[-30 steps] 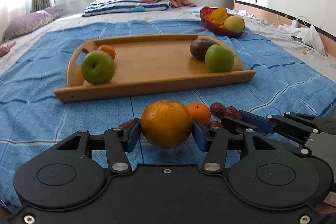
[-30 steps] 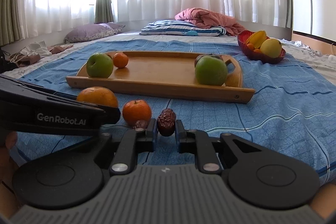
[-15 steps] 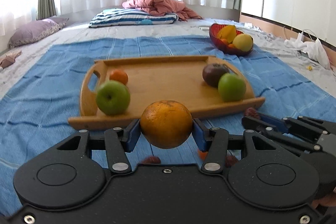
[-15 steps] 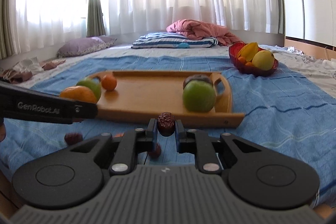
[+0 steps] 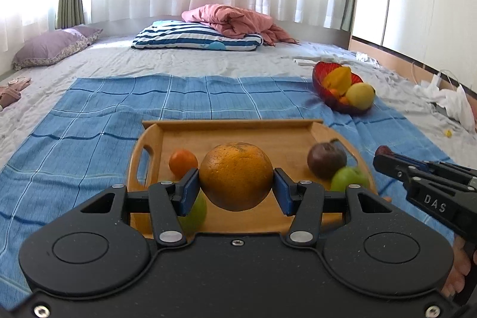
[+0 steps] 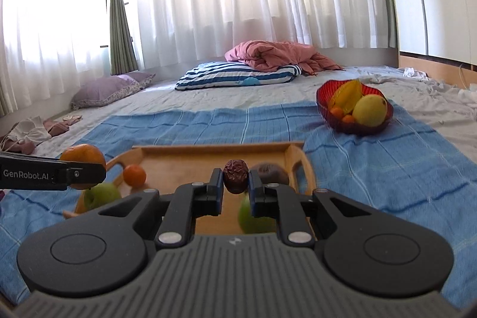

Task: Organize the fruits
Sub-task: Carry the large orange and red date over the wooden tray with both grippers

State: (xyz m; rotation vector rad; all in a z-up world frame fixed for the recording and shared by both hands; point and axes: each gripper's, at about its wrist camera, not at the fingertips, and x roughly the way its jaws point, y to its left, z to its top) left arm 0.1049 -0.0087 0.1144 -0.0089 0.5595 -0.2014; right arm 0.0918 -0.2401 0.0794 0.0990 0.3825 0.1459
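Note:
My left gripper is shut on a large orange and holds it in the air over the near part of a wooden tray. On that tray lie a small tangerine, a dark purple fruit and two green apples, one partly hidden behind the left finger. My right gripper is shut on a wrinkled red date, also above the tray. It shows at the right edge of the left wrist view as well, right gripper.
A red bowl with a yellow fruit, a starfruit and small oranges sits far right on the blue checked cloth. Pillows and a pink blanket lie at the head of the bed. White clothes lie at the right edge.
Both grippers rose and moved forward with their fruit, from above the blue cloth to over the tray. The loose fruit on the cloth has dropped out of view.

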